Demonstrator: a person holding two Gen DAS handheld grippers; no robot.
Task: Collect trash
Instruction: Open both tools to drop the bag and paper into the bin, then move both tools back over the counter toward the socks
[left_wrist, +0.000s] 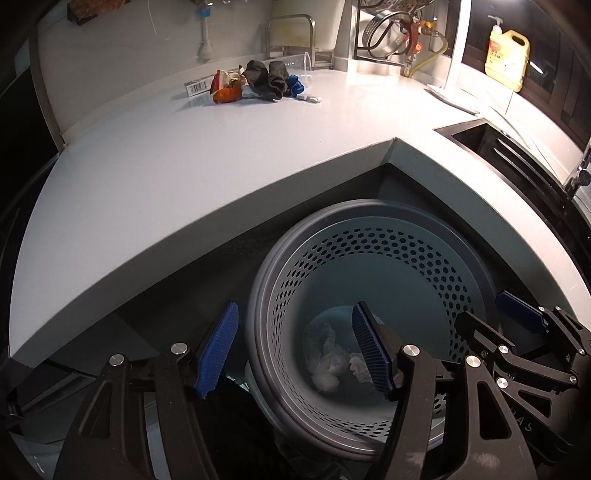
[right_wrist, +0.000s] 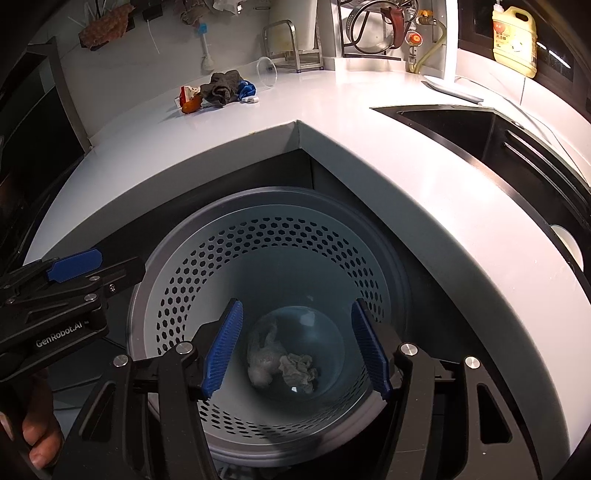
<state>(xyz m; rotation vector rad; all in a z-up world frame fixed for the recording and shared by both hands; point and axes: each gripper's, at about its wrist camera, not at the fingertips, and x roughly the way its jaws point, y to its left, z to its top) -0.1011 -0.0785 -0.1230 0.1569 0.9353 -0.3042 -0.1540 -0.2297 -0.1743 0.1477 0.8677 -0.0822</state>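
Here both claws hang above the perforated grey bin (right_wrist: 280, 258) that stands in the inner corner of the white worktop (right_wrist: 369, 147). The right claw (right_wrist: 295, 350) points down into it, spread wide and empty; crumpled tissue (right_wrist: 297, 371) and a plastic wad (right_wrist: 264, 356) lie on the bin floor between its pads. The left claw (left_wrist: 291, 350), beside it, also gapes wide, holding nothing. More trash (left_wrist: 255, 83) lies far back on the worktop.
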